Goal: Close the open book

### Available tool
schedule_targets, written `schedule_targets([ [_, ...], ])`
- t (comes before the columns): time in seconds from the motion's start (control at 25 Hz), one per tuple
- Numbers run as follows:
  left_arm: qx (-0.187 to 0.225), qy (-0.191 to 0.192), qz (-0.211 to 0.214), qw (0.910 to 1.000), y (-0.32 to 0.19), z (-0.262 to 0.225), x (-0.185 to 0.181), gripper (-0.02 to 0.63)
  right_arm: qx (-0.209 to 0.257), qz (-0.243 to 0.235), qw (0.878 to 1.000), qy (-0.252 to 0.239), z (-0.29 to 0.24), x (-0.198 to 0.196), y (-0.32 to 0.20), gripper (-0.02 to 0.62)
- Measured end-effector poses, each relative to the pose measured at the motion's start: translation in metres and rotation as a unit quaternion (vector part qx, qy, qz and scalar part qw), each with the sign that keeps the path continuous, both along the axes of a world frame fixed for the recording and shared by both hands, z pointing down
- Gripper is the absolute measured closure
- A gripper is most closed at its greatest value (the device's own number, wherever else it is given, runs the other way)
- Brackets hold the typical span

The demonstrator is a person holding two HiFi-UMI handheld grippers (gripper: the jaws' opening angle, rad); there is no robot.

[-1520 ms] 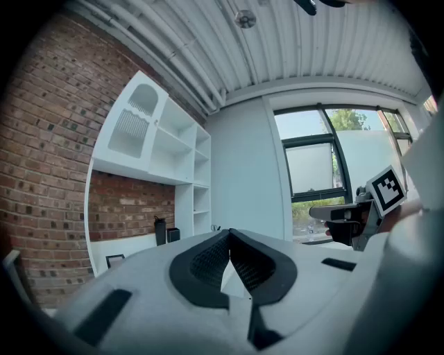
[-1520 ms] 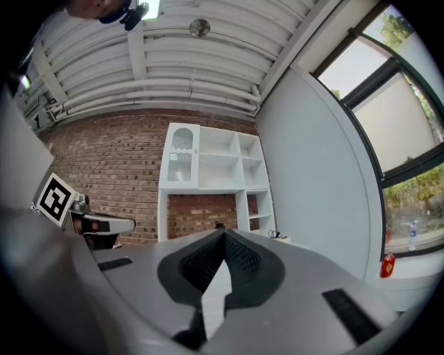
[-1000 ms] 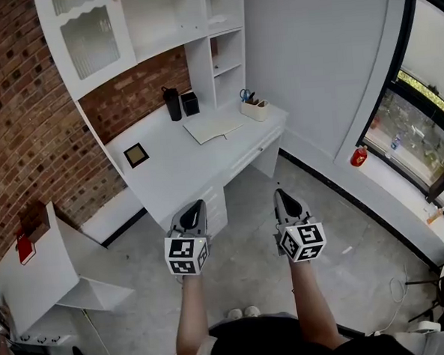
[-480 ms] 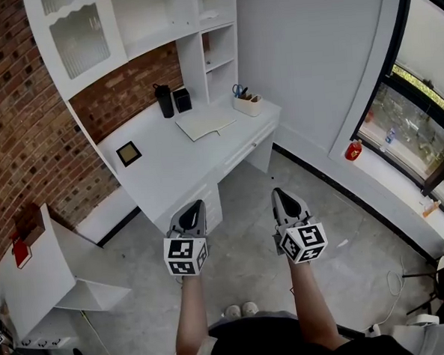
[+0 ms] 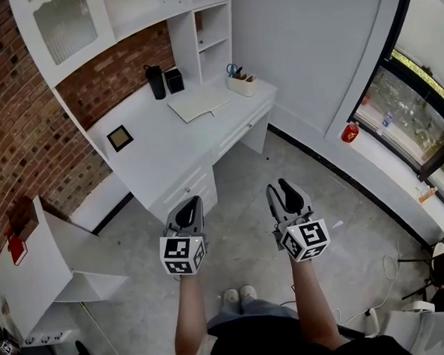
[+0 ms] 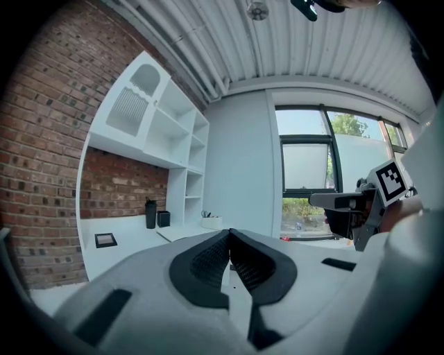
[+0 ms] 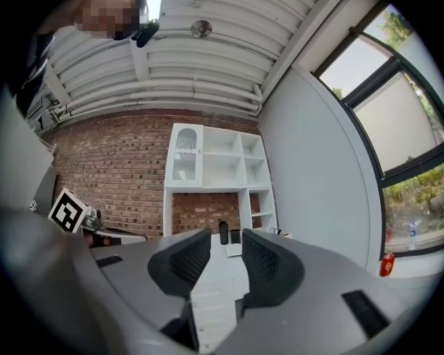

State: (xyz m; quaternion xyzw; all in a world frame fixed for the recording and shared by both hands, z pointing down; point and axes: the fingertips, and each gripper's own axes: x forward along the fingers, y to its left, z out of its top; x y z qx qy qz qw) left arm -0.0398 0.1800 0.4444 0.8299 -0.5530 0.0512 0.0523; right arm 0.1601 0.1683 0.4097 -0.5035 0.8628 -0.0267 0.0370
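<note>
The open book [image 5: 200, 103] lies flat with pale pages up on the white desk [image 5: 153, 158], far ahead of both grippers. It shows small in the right gripper view as the book [image 7: 234, 250] between the jaws' line of sight. My left gripper [image 5: 189, 209] hangs over the floor in front of the desk, jaws shut with nothing in them [image 6: 229, 234]. My right gripper [image 5: 281, 190] is beside it over the floor, its jaws opening with a gap and nothing between them [image 7: 227, 239].
On the desk stand a black bottle [image 5: 155, 82], a black box [image 5: 175, 80], a pen holder with scissors [image 5: 240, 82] and a small framed tile [image 5: 120, 137]. White shelves [image 5: 211, 31] rise behind. A white cabinet [image 5: 55, 266] sits left; a red extinguisher [image 5: 350, 132] by the window.
The right gripper's jaws have opened from shut. The view has drawn back a little, so the desk sits higher and further left in the head view. Both grippers sit slightly lower.
</note>
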Motion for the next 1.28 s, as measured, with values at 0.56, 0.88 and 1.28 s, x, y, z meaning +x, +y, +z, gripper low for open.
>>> schedule_targets([
  [0.56,0.048,0.001,-0.016,0.9987,0.009,-0.033,-0.049,0.597,0.024,0.008,1.000,-0.013,-0.015,-0.019,0.011,0.400],
  [0.88,0.091,-0.001,-0.017,0.9957,-0.013,-0.070,-0.059,0.597,0.063,0.009,0.998,-0.028,-0.052,-0.021,-0.017,0.397],
  [1.28,0.103,-0.006,-0.037,0.9940,-0.081,-0.068,-0.069,0.597,0.070,-0.004,0.997,-0.037,-0.048,-0.022,-0.098,0.398],
])
